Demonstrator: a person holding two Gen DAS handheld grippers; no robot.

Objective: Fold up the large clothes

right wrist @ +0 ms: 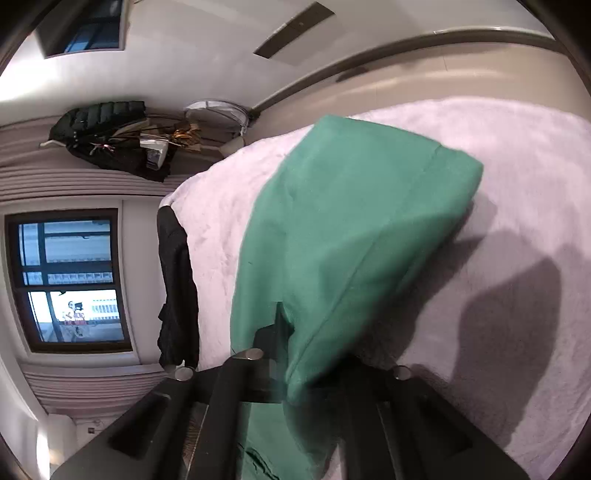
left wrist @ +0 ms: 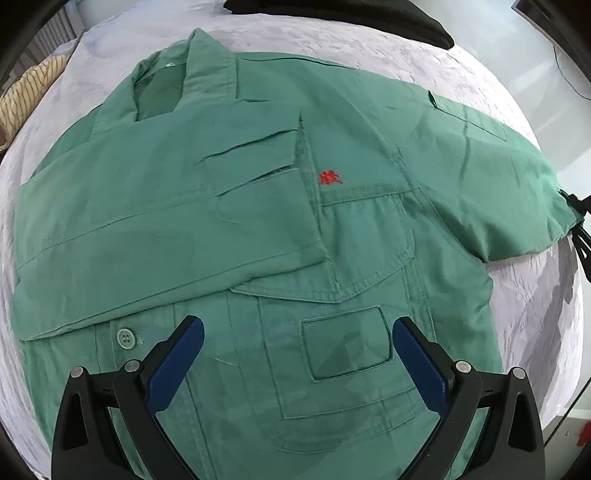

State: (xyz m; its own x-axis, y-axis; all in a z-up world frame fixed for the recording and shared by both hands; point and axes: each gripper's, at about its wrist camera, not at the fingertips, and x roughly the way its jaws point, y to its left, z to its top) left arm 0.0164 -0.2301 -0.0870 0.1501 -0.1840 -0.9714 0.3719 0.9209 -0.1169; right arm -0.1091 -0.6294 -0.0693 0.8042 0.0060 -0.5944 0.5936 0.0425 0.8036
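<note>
Right wrist alone shows right tongs [right wrist: 291, 354] gripping shirt sleeve [right wrist: 343, 236].

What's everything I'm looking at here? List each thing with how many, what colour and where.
green shirt: one, green, spread on the bed, one sleeve folded across its front
sleeve: one, green, lifted off the bed
bed cover: one, pale lilac, under the shirt
black garment: one, black, at the bed's far edge
striped cloth: one, cream with dark stripes, at the bed's left edge
window: one, dark frame, on the wall
left gripper: one, black with blue pads, open over the shirt's front
right gripper: one, black, shut on the sleeve
</note>
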